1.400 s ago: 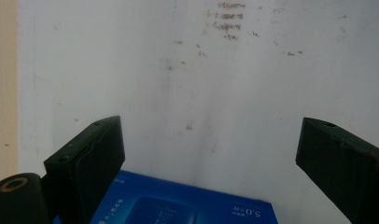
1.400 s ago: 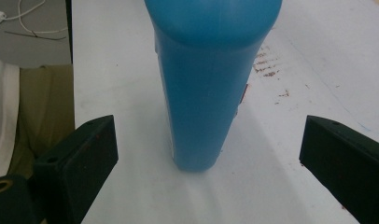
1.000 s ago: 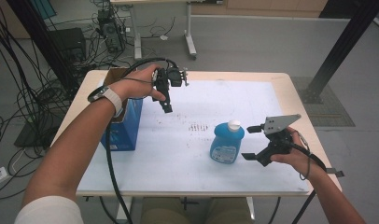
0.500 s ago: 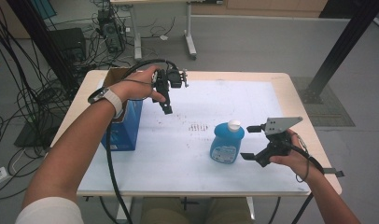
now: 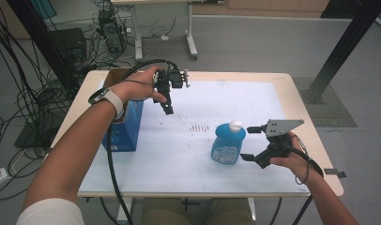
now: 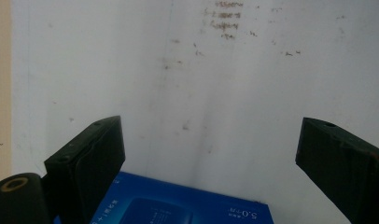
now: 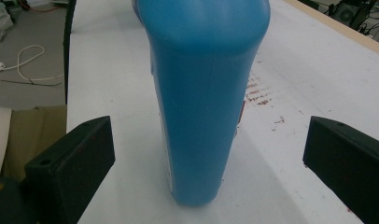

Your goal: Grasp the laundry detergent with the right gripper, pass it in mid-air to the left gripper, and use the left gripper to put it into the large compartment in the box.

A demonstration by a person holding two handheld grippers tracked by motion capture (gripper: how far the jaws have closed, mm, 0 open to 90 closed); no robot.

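- R gripper [image 5: 254, 143] at frame lower right, jaws apart, empty; blue detergent bottle [image 5: 227, 144] just left of it, upright, centred between jaws.
- L gripper [image 5: 166, 101] also agape, upper left, well apart from bottle.

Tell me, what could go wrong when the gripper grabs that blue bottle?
The blue bottle stands upright and tall between the open jaws of the right gripper. If one jaw touches first, it might tip over onto the table. Its smooth, rounded sides may also slip out of a squeeze. The left gripper hovers open near the blue box and could bump it.
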